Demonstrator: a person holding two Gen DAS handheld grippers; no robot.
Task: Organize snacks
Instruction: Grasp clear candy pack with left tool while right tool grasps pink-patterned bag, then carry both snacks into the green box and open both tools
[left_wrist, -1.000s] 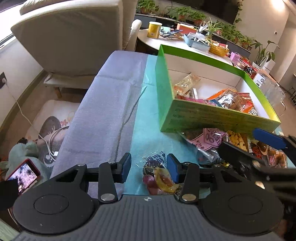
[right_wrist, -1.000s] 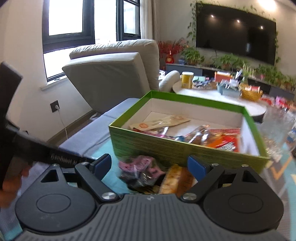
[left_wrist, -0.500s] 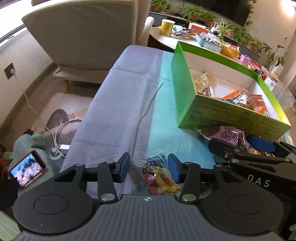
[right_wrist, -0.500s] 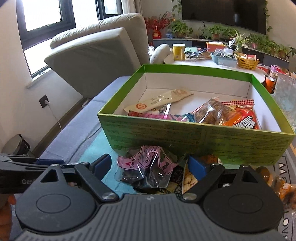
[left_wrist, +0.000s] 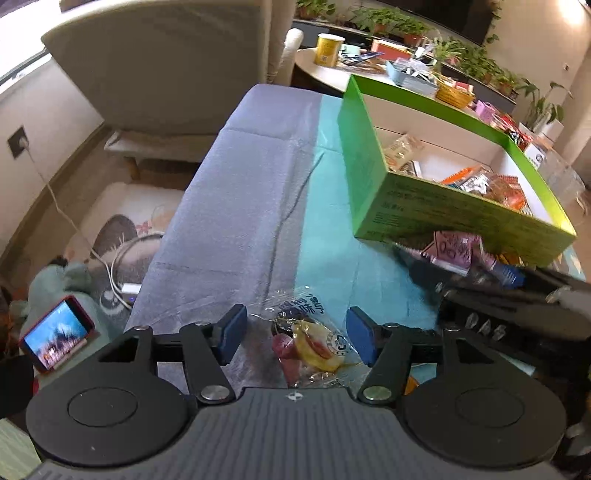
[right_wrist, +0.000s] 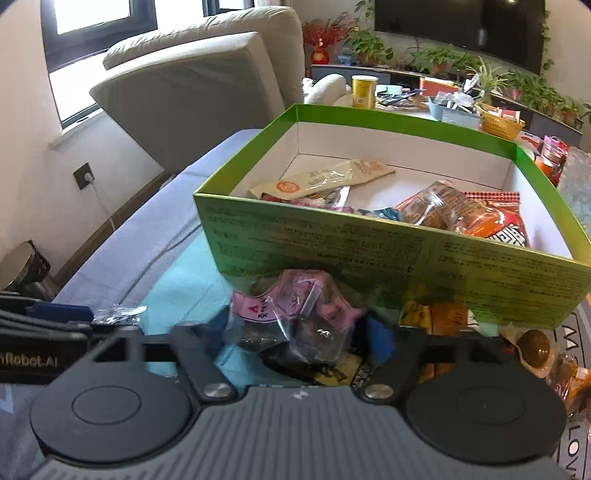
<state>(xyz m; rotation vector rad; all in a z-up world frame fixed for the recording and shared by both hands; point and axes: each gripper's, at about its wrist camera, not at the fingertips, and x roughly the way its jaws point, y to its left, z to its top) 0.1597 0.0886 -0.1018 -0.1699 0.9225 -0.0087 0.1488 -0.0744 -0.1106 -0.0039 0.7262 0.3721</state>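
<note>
A green box (right_wrist: 369, 251) with several snack packets inside stands on the teal cloth; it also shows in the left wrist view (left_wrist: 443, 214). My left gripper (left_wrist: 297, 334) is open over a clear packet of coloured candies (left_wrist: 314, 343) that lies between its fingers. My right gripper (right_wrist: 295, 338) has closed in around a pink and clear snack bag (right_wrist: 295, 317) in front of the box; the same bag (left_wrist: 452, 247) shows in the left wrist view.
More loose snacks (right_wrist: 535, 350) lie at the box's right front corner. A grey blanket (left_wrist: 236, 221) covers the table's left side. A beige armchair (right_wrist: 207, 85) stands behind. A round table with clutter (right_wrist: 443, 103) is beyond the box. A phone (left_wrist: 55, 332) lies on the floor at left.
My right gripper has come down and forward and its fingers have closed in on the pink bag. My left gripper has opened wider over the candy packet.
</note>
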